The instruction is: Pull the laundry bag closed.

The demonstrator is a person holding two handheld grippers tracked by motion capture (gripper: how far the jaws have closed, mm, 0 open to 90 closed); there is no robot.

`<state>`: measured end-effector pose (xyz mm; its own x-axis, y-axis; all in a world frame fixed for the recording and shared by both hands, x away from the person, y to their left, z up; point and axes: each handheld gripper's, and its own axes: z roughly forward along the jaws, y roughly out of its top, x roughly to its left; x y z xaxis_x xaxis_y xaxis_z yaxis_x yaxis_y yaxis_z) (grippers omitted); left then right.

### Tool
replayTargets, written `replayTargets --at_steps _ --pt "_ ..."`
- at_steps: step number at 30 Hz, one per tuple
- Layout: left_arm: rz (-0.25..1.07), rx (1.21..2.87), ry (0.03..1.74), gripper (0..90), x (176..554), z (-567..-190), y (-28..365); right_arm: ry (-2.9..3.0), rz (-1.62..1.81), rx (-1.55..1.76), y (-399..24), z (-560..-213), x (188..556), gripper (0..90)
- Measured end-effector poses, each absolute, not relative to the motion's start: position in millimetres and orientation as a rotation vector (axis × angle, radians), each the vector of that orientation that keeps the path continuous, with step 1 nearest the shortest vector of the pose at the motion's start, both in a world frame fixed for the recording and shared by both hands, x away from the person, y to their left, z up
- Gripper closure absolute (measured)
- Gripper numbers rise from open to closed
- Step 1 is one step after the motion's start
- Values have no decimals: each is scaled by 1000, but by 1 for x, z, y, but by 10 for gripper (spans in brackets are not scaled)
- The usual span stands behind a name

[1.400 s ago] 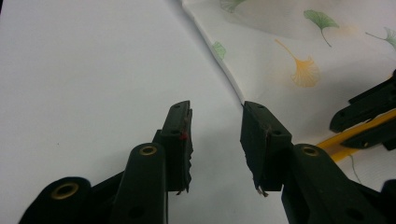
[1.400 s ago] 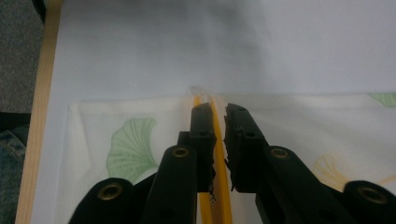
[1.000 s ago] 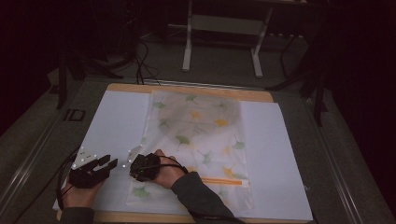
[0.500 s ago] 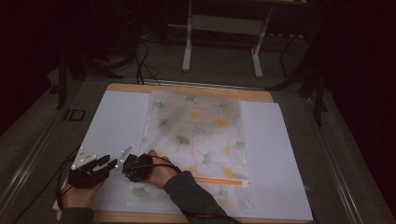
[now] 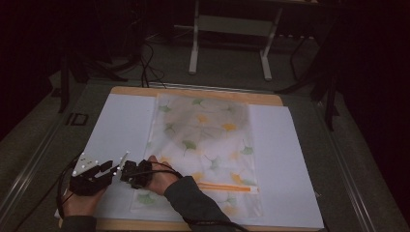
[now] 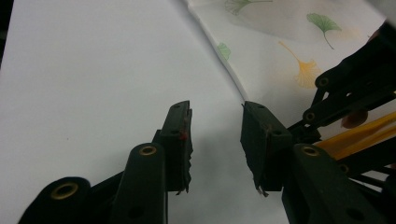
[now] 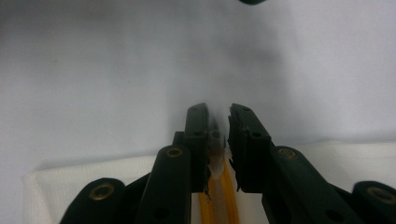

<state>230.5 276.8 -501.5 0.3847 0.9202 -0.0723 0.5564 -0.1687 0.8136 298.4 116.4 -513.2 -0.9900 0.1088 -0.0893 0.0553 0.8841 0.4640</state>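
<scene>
a clear zip bag [image 5: 203,145] printed with green and yellow leaves lies flat on a white sheet [image 5: 116,125] that covers the wooden desk [image 5: 193,92]. seen from above, the bag runs from about twelve o'clock at the far edge down to six o'clock near the person, and its orange zip strip [image 5: 225,187] crosses the near end, toward five o'clock.

both hands work at the bag's near left corner, around seven o'clock of the sheet. the right hand-held gripper [image 5: 129,171] reaches across from the right, the dark sleeve [image 5: 193,205] lying over the bag's near end, and its tips sit at the bag's left edge. in its own view the two black jaws of the right hand-held gripper [image 7: 218,135] stand nearly together with a narrow slit between them, and they have just been closing; the orange zip strip [image 7: 223,196] and a small pale slider piece sit in that slit, but i cannot tell whether the pads actually press on them.

the left hand-held gripper [image 5: 107,168] rests just beside it, at nine o'clock of the right one, on the bare white sheet. its jaws stand apart with nothing between them, the left hand-held gripper [image 6: 215,135] pointing along the bag's left edge [image 6: 233,79], close to it but not touching.
</scene>
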Motion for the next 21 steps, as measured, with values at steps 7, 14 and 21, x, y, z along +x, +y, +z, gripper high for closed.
replayTargets --at_steps 7,14,21 --pt "576 1850 1281 632 230 -501 278 2951 706 132 119 -514 297 826" --pt "579 1840 1287 632 230 -501 280 2929 791 156 115 -506 297 827" --pt "579 1840 1288 632 230 -501 280 2911 808 158 107 -501 297 841"
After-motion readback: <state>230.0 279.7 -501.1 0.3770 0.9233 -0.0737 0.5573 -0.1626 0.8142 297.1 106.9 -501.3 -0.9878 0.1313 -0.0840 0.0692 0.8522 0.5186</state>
